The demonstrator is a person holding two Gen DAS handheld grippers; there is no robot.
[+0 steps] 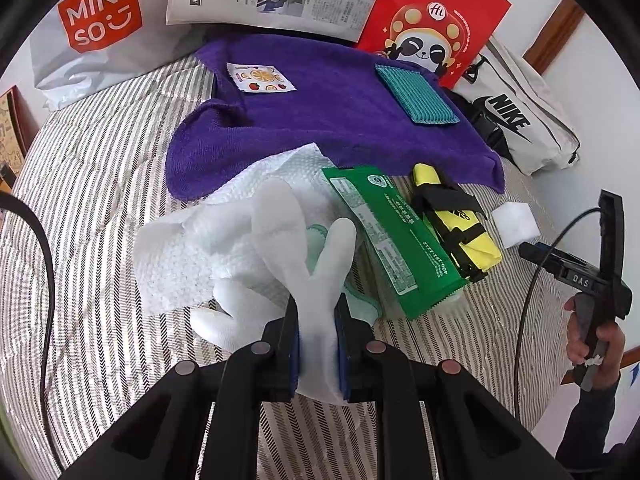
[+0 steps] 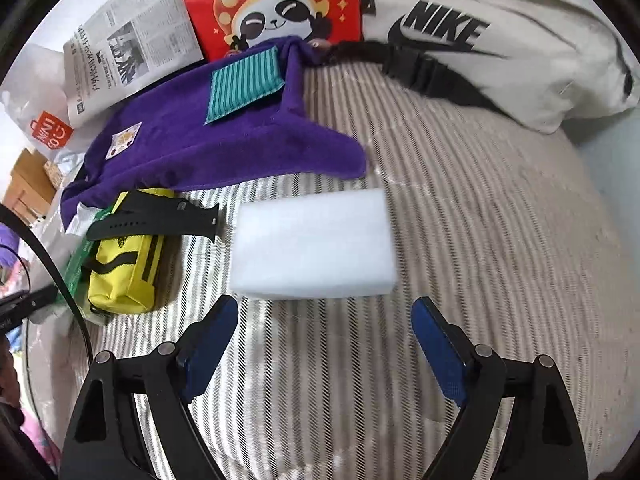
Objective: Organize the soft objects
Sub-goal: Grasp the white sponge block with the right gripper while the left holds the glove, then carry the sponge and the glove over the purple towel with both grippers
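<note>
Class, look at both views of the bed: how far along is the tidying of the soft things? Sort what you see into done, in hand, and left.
Done: hard to say; a teal cloth lies on the purple towel. In hand: the left tool is shut on a white glove. Left: the white sponge lies free ahead of the open right tool; the paper towel is loose.

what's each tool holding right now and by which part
Left tool pinches the white glove at its cuff end. Right tool is open, holding nothing.
</note>
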